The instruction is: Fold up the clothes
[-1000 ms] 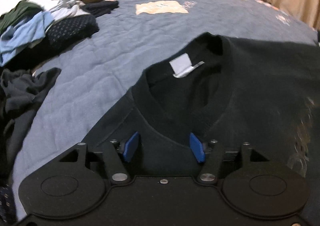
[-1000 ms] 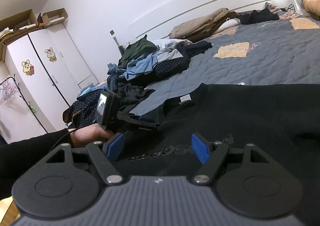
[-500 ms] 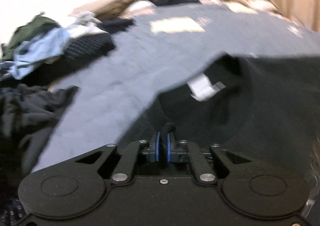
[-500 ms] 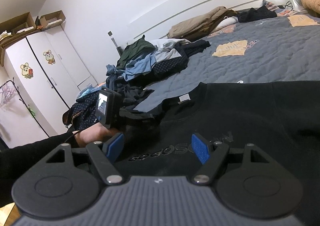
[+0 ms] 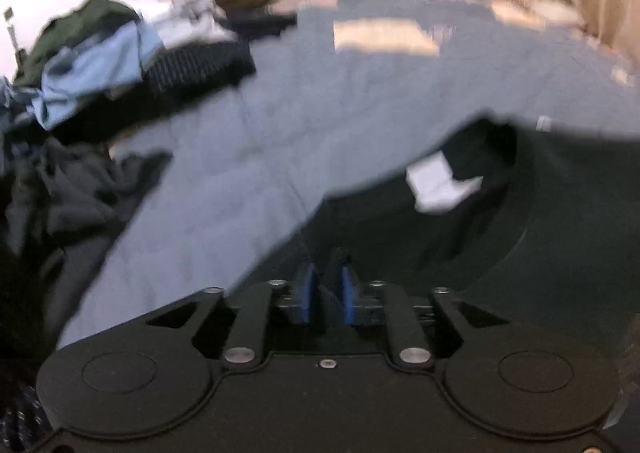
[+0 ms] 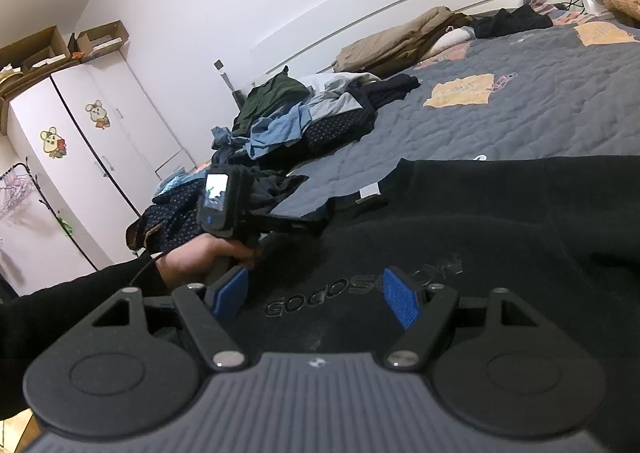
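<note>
Lifted the black sweatshirt [image 5: 540, 253] collar at frame centre, left gripper [image 5: 327, 295] narrow, just eased, fabric pinched; right gripper [image 6: 316, 299] wide, empty.

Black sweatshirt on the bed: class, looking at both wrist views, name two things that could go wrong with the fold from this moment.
1. The left gripper pinches only a small bunch of the black sweatshirt near the collar, and its jaws have just been opening slightly; the cloth may slip free.
2. The right gripper hangs open over the chest, holding nothing, so a one-sided lift may skew or crease the fold.
</note>
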Demonstrator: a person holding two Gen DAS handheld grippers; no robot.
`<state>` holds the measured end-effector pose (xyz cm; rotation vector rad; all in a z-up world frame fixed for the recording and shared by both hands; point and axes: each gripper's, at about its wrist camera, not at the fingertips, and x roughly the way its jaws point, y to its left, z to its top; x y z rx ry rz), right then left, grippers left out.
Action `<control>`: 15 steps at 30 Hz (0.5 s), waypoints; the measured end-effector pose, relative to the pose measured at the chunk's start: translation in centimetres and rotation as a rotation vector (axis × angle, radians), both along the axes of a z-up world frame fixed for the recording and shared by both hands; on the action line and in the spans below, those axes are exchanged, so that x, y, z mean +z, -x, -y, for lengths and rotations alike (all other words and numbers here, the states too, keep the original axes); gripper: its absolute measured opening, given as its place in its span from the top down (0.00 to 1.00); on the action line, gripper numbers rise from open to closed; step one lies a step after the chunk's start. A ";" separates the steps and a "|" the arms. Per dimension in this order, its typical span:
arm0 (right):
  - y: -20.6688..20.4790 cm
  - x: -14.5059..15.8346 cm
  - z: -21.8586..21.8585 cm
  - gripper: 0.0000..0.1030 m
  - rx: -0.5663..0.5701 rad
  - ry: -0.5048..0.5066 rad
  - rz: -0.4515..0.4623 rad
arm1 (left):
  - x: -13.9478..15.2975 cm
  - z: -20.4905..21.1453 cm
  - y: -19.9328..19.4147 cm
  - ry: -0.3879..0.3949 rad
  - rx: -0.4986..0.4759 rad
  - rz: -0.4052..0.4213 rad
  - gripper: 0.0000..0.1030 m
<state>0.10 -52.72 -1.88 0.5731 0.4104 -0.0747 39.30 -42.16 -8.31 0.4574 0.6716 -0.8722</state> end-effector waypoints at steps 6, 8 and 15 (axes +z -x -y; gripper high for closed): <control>0.2 0.0 0.2 0.28 -0.008 -0.015 0.006 | 3.7 2.2 2.1 0.131 -0.092 -0.035 0.51; 0.2 0.1 0.1 0.28 -0.005 -0.013 0.010 | 3.4 4.4 3.4 0.129 -0.148 -0.033 0.45; 0.3 0.1 0.3 0.28 0.006 -0.016 0.011 | -0.4 11.4 5.7 0.057 -0.191 -0.022 0.41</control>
